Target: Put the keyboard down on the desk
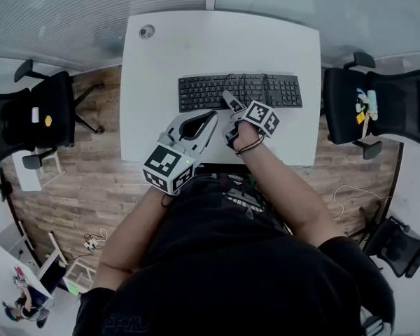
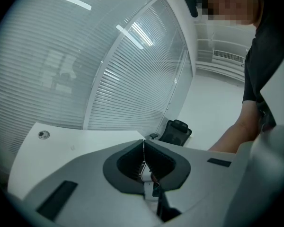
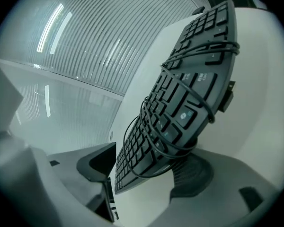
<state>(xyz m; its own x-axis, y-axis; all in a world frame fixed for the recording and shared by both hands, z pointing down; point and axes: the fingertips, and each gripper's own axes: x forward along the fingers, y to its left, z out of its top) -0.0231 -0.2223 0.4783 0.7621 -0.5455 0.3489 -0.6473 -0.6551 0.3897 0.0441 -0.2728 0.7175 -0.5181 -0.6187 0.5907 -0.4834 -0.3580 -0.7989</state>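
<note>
At the left of the head view a black office chair (image 1: pixel 42 114) stands off the white desk (image 1: pixel 196 44) and plays no part. Next comes the left gripper (image 1: pixel 208 117). Its jaws are closed together with nothing between them, and it hovers close to the near edge of the keyboard (image 1: pixel 239 91), not touching it as far as we can see. The keyboard lies flat about in the middle of the desk, with its cable (image 3: pixel 199 96) wound around its body in several loops. The right gripper (image 1: pixel 229 102) is at the near long edge of the keyboard with its jaws spread wide. In the right gripper view the keyboard is between them, one pad apart from it and the other very close under its edge, so we judge that nothing is squeezed. We think the putting down is almost done, and what is left is a clean release. For this we should keep the jaws wide and pull the right gripper straight back toward the body, slowly, so that no pad hooks a cable loop or drags the keyboard.
</note>
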